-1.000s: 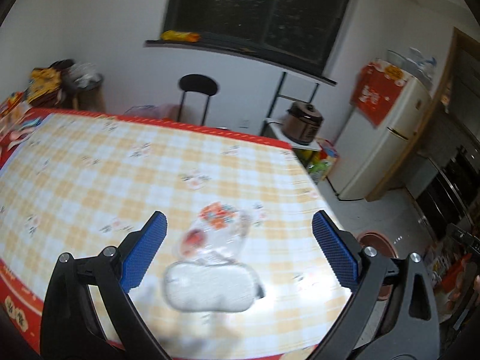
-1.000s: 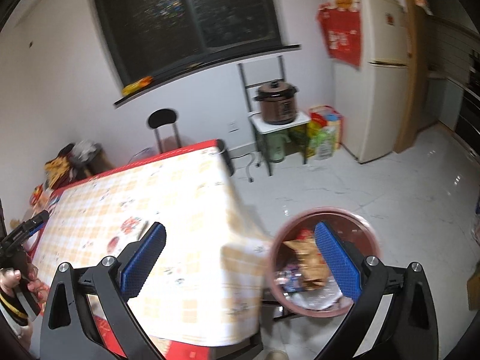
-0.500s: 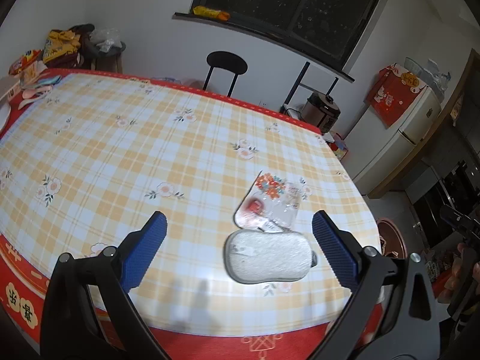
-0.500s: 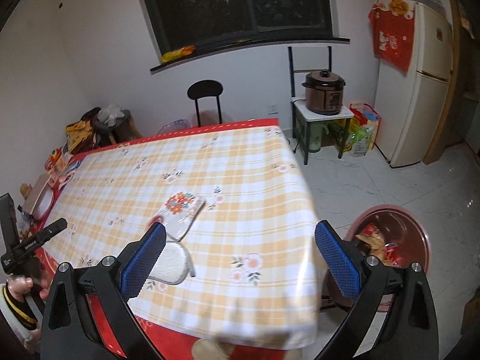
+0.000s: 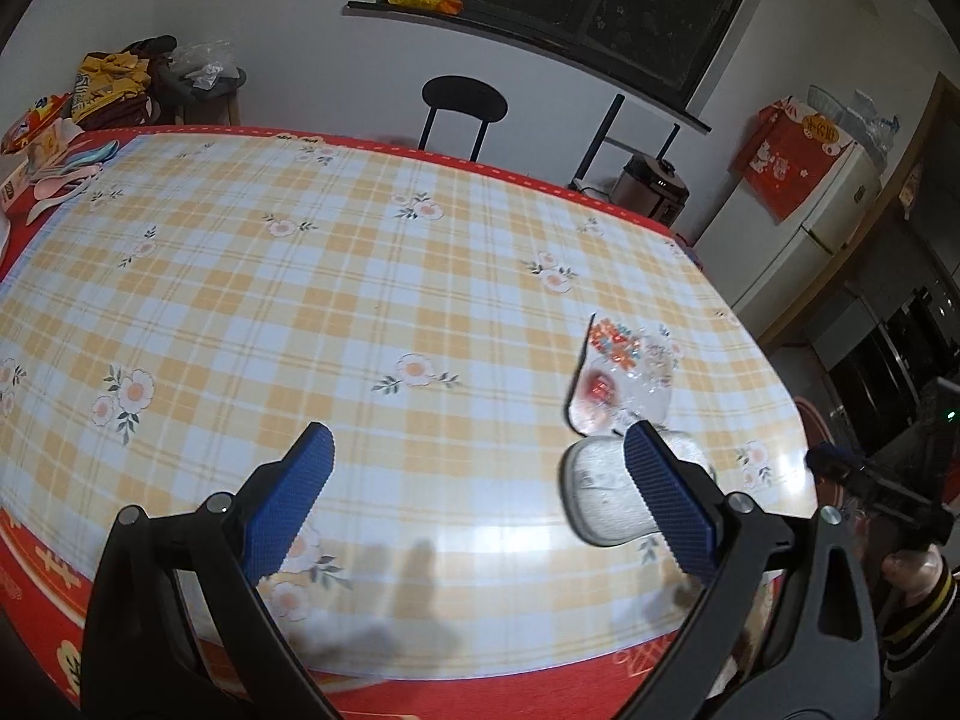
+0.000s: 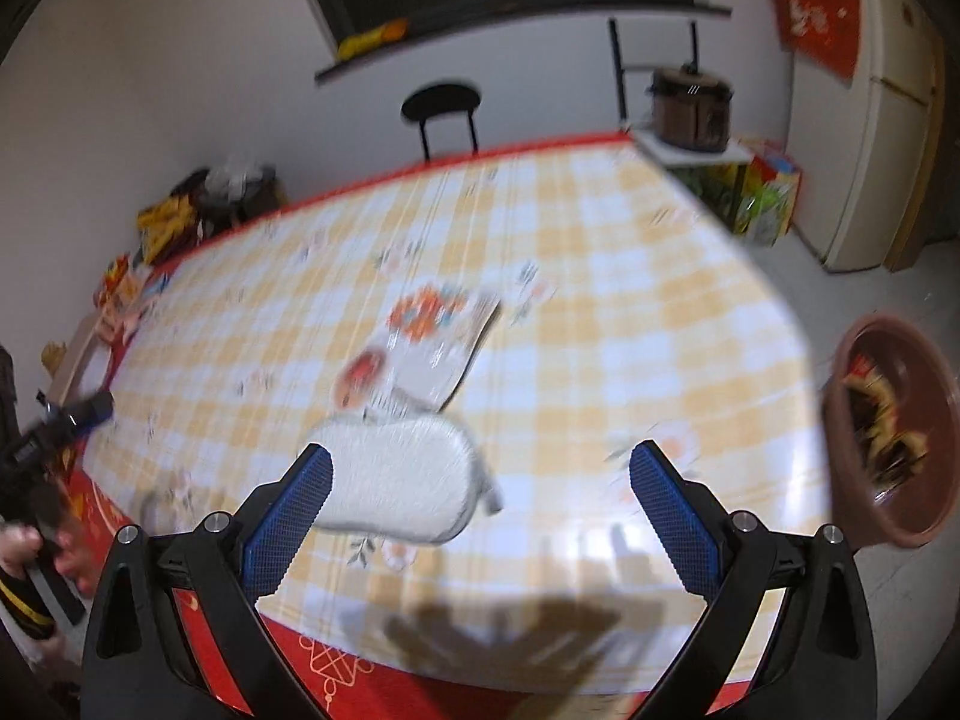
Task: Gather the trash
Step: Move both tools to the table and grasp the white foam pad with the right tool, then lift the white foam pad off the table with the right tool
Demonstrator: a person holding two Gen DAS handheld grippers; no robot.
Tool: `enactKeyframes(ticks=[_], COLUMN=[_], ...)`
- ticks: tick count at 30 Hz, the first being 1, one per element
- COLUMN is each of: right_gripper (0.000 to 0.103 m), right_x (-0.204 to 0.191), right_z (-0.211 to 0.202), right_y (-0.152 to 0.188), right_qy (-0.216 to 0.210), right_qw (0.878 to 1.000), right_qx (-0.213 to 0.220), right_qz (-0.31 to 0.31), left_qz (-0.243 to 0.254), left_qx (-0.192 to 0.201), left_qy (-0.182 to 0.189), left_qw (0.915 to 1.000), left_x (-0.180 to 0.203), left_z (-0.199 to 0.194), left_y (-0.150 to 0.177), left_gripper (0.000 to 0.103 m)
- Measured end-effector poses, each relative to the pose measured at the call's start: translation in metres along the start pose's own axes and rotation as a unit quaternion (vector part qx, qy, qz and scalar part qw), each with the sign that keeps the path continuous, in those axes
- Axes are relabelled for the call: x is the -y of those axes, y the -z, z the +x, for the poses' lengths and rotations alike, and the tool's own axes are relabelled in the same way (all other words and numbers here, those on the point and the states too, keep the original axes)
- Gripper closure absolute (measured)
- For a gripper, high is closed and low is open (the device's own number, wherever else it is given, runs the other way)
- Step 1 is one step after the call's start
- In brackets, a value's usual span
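Observation:
A white fluffy pad (image 5: 600, 498) lies near the table's front right edge, with a clear plastic wrapper printed in red (image 5: 621, 369) just behind it. My left gripper (image 5: 477, 492) is open above the tablecloth; its right finger overlaps the pad's right end. In the blurred right wrist view the pad (image 6: 399, 480) sits beyond my open right gripper (image 6: 474, 501), by its left finger, and the wrapper (image 6: 423, 342) lies farther back. Nothing is held. A brown trash bin (image 6: 888, 426) with trash inside stands off the table's right edge.
The table wears a yellow plaid cloth (image 5: 300, 276) with a red border. Packets and spoons (image 5: 48, 150) crowd its far left corner. Behind it are a black stool (image 5: 465, 102), a rice cooker (image 5: 654, 186) on a rack and a fridge (image 5: 828, 222). A hand (image 6: 24, 546) shows at left.
Both grippers swung left and closer to the table. The pad and wrapper shifted right in the left view; the right view turned from the bin toward the pad. Both stayed open.

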State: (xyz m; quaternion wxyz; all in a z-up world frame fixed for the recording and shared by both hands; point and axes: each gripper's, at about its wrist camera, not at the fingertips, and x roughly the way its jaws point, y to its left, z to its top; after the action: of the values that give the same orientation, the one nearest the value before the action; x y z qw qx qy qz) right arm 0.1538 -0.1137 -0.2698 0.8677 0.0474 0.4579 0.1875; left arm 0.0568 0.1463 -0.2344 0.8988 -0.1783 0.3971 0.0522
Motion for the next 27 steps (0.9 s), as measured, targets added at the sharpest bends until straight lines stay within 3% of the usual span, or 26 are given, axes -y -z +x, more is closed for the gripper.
enactKeyframes(ticks=[3,13,17,23,27], right_gripper=[0.008,0.033,0.035,0.047,0.063], right_x=[-0.010,-0.006,-0.005,-0.008,-0.012], right_z=[0.026,0.087,0.105,0.110,0.104], right_y=[0.011,0.000,-0.002,-0.003,-0.004], right_qy=[-0.013,-0.022,-0.032,-0.044,-0.056], right_qw=[1.000,0.999,0.998,0.997,0.996], right_qx=[-0.026,-0.043,-0.060,-0.068,-0.072], right_qz=[0.001,-0.008,-0.011,-0.005,-0.003], left_qz=[-0.009,-0.029,-0.033,-0.040,-0.042], left_qx=[-0.004,-0.021,-0.026,-0.022,-0.024], left_qy=[0.005,-0.001,-0.002,-0.005,-0.006], left_qw=[0.9999,0.9993,0.9991,0.9990,0.9988], left_x=[-0.014,-0.047,-0.053,-0.059,-0.062], left_z=[-0.001,0.002,0.001,-0.003,-0.002], left_y=[0.003,0.014,0.016,0.016,0.016], left_gripper=[0.007,0.007,0.007,0.007,0.007])
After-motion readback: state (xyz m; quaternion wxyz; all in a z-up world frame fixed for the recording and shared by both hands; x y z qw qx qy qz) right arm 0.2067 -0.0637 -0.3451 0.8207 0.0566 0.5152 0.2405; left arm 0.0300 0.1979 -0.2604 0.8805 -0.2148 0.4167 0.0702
